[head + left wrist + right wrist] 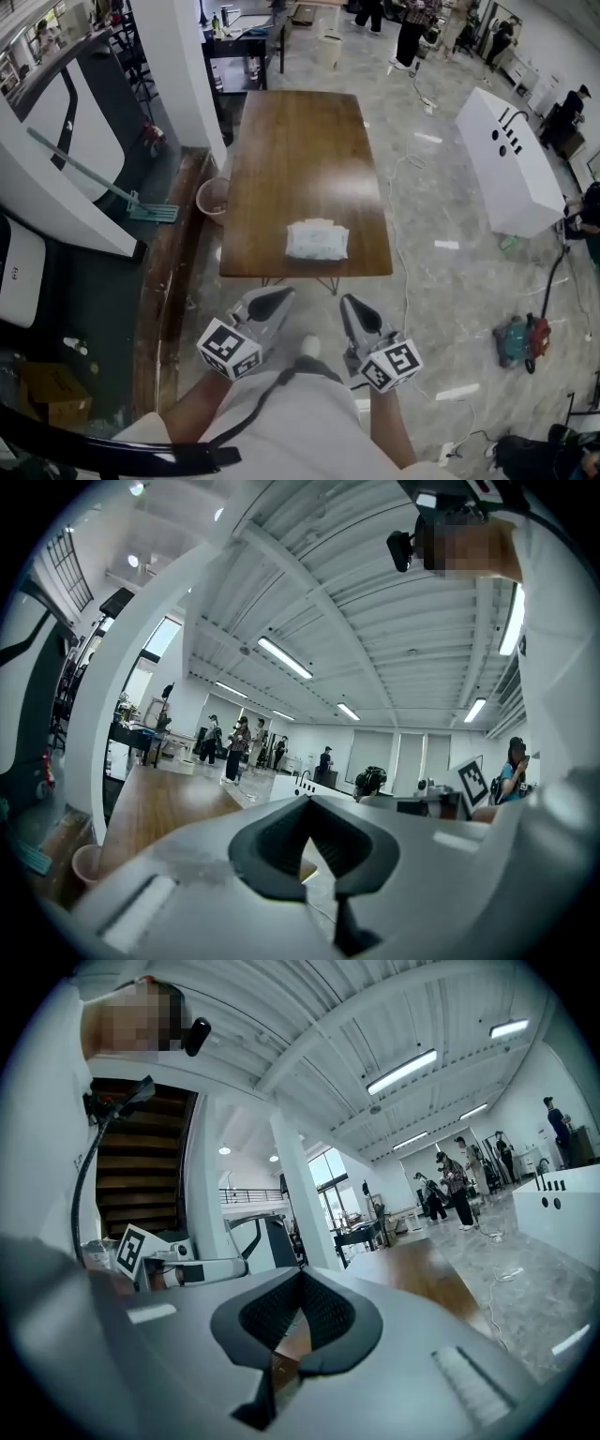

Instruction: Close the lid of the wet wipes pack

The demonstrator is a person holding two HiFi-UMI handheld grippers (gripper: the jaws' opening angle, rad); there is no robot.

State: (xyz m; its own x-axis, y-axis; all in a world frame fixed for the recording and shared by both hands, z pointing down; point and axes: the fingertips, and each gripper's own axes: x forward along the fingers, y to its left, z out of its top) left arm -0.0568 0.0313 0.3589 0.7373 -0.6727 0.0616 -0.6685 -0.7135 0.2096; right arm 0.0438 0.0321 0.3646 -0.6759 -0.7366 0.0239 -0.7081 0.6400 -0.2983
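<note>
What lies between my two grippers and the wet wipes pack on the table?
No object. In the head view, only a bare strip of the wooden table and some floor separate the left gripper and right gripper from the wet wipes pack.

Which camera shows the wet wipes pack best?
The head view: the wet wipes pack lies in full sight from above, by the near edge of the wooden table. The left and right gripper views show only part of that table's top; the pack does not appear in either.

Left tool (311,817), jaws together, wooden table (159,806) beyond, people (239,747) far off.
</note>
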